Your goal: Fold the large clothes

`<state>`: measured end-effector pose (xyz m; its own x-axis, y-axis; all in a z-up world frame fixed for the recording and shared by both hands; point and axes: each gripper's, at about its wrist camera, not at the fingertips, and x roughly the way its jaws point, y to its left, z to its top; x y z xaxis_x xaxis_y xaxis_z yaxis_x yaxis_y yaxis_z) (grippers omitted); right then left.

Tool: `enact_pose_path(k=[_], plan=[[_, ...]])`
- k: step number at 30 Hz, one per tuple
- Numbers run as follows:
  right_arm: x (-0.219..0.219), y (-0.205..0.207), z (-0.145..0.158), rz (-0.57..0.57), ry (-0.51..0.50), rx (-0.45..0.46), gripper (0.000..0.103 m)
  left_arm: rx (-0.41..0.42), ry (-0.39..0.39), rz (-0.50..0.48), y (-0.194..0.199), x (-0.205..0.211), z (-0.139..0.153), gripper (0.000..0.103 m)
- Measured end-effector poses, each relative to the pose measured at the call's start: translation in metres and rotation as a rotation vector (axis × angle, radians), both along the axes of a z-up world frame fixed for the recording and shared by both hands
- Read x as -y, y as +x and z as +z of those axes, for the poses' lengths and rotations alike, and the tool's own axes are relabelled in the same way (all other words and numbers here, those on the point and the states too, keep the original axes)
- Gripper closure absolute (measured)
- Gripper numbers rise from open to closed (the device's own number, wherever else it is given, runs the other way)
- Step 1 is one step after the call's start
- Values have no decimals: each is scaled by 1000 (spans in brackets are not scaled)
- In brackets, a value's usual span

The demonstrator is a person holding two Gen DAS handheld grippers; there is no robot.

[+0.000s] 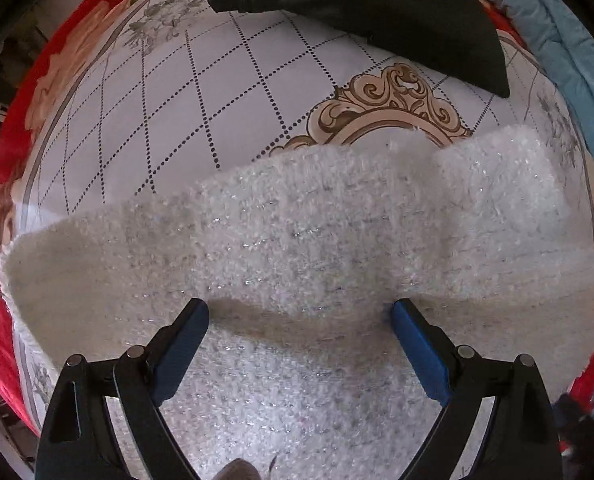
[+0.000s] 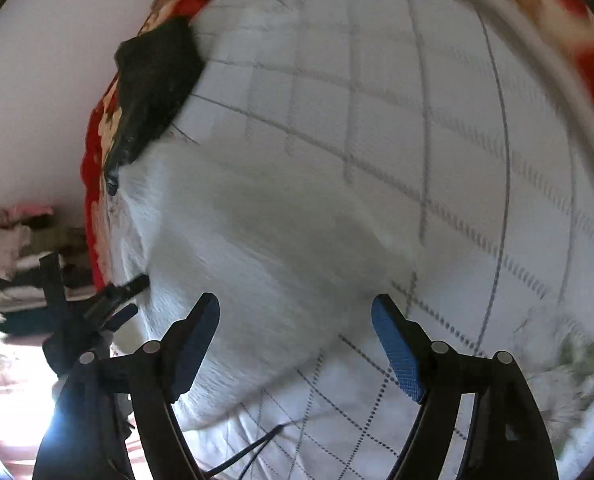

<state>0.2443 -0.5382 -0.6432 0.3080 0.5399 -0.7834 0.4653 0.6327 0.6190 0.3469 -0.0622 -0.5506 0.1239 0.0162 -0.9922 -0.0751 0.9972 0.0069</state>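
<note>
A white fuzzy knit garment (image 1: pixel 297 248) lies spread on the bed, with a fold ridge across it just beyond my left fingertips. My left gripper (image 1: pixel 300 314) is open, hovering low over the garment, holding nothing. In the right wrist view the same white garment (image 2: pixel 257 248) is blurred by motion. My right gripper (image 2: pixel 295 312) is open above the garment's edge, empty. The other gripper (image 2: pixel 109 304) shows at the left of that view.
The bed sheet (image 1: pixel 233 92) is white with a dotted grid and a beige ornament. A black garment (image 1: pixel 377 12) lies at the far side, also in the right wrist view (image 2: pixel 153 80). A red floral blanket (image 1: pixel 1 280) borders the bed; blue fabric (image 1: pixel 569 60) lies at right. Stacked clothes (image 2: pixel 17 264) stand beside the bed.
</note>
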Motion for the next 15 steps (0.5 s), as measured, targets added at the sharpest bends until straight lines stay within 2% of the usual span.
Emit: enact_pose_path(k=[2, 3, 5, 8, 13, 14, 15], plan=[[-5, -7, -25, -13, 79, 21, 22, 0, 8, 8, -2, -1, -2, 3], [-14, 1, -36, -16, 93, 27, 17, 0, 8, 14, -2, -1, -3, 2], [-19, 10, -41, -38, 121, 112, 10, -5, 3, 28, -4, -3, -7, 0], [-27, 29, -43, -56, 171, 185, 9, 3, 13, 22, -5, -2, -9, 0], [-42, 70, -57, -65, 272, 211, 10, 16, 36, 7, -7, -1, -12, 0], [-46, 78, -57, -57, 290, 211, 17, 21, 41, 3, -7, 0, -13, 0], [-49, 85, -57, -48, 303, 201, 46, 25, 45, 0, -8, 3, -13, 0]])
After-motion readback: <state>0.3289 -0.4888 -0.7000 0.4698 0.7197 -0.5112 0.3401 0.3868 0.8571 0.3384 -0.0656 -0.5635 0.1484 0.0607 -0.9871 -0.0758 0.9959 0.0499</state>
